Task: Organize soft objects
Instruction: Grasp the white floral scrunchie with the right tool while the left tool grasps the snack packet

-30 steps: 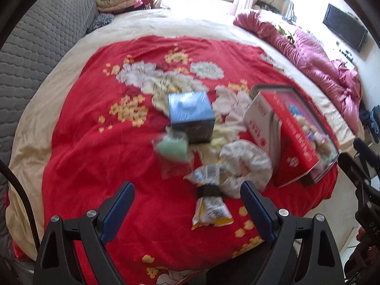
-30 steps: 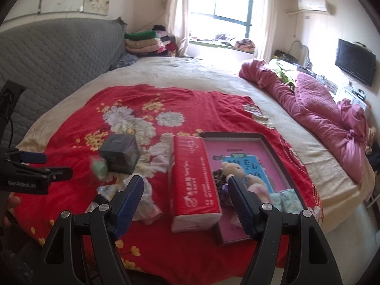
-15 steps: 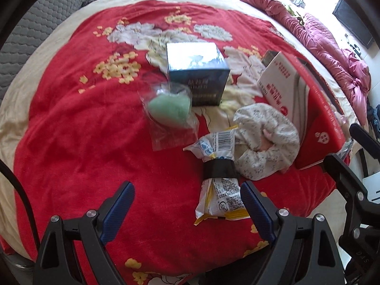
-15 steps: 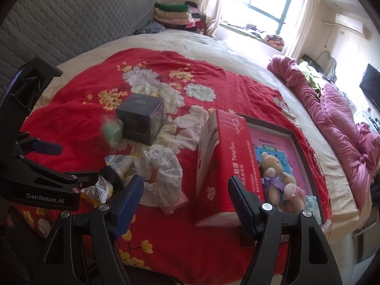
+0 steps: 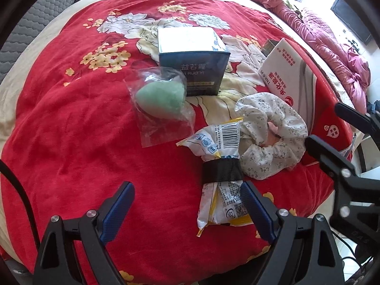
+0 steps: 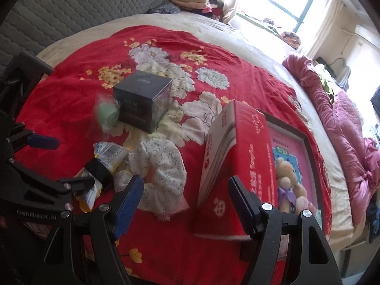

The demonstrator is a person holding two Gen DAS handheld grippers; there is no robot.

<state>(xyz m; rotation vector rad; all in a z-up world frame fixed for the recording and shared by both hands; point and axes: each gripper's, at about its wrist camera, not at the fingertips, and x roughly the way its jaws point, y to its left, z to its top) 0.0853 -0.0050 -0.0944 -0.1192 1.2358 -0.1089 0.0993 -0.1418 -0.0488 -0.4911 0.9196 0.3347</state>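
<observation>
Two grippers open over a cluster of soft items on a bed

Item 1, snack packet (image 5: 220, 173): white and yellow, cinched at its middle by a black band. Lies in the left wrist view with its long axis running roughly 12 to 6 o'clock, lower end just beside the right-hand pad of the left gripper (image 5: 187, 209). That gripper's jaws stand wide apart, nothing between them; the packet sits toward 1 o'clock from their midpoint. Judged the nearer hand for this piece.

Item 2, floral scrunchie (image 6: 161, 173): white, ruffled, touching the packet's upper half. In the right wrist view it lies at about 11 o'clock from the right gripper (image 6: 185, 204), whose jaws are likewise spread and empty. The left-hand pad is just beside its edge.

Item 3, green sponge (image 5: 161, 99): in a clear bag, resting against the dark blue box (image 5: 193, 61).

Item 4, red tissue pack (image 6: 237, 161): stands tilted, leaning on the rim of the framed tray (image 6: 308, 147), which holds a small plush bear (image 6: 287, 173).

Surface: red floral blanket (image 5: 71, 123) over a cream bedspread, soft and creased.

Room: grey quilted headboard, folded clothes by a window, pink quilt bunched along the far side.
</observation>
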